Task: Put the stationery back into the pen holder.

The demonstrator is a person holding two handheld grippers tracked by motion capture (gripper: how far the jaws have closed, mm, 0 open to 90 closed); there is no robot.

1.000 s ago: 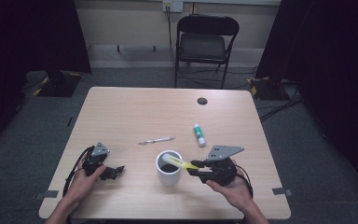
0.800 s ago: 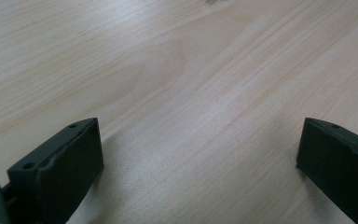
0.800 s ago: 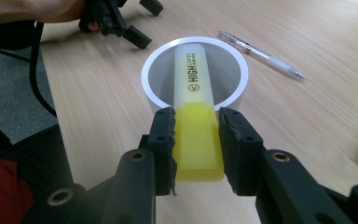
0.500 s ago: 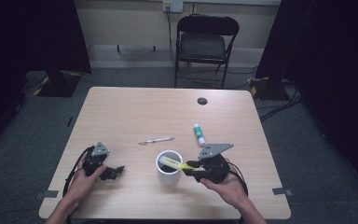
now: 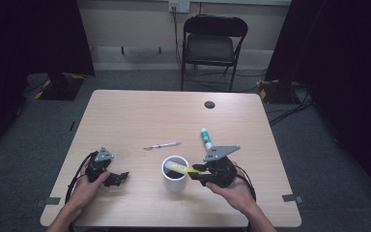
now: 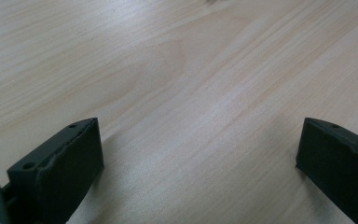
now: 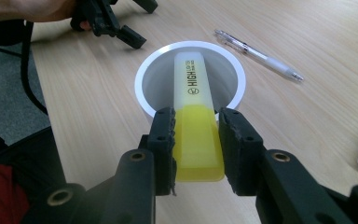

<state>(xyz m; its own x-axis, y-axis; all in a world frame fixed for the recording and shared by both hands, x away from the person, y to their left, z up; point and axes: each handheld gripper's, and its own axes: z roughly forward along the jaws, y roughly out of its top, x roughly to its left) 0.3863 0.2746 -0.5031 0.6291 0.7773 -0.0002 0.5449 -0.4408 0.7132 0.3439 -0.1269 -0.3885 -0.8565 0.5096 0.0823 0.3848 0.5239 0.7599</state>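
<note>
A white cup (image 5: 175,175) (image 7: 144,88) stands near the table's front edge. My right gripper (image 5: 193,170) (image 7: 196,122) is shut on a yellow highlighter (image 5: 178,167) (image 7: 193,112), whose pale capped end reaches over the cup's mouth. My left gripper (image 5: 118,177) (image 6: 198,154) rests low on the wood at the front left, open, with only bare table between its jaws. A clear pen (image 5: 162,145) (image 7: 258,55) lies just beyond the cup. A white tube with a green band (image 5: 206,138) lies to the cup's far right.
The wooden table (image 5: 140,116) has a small black disc (image 5: 209,105) near its far edge. A black folding chair (image 5: 211,44) stands behind the table. Cables trail from both grippers over the front edge.
My right gripper has carried the highlighter a little to the left, so its tip now lies over the cup. The left gripper has stayed put.
</note>
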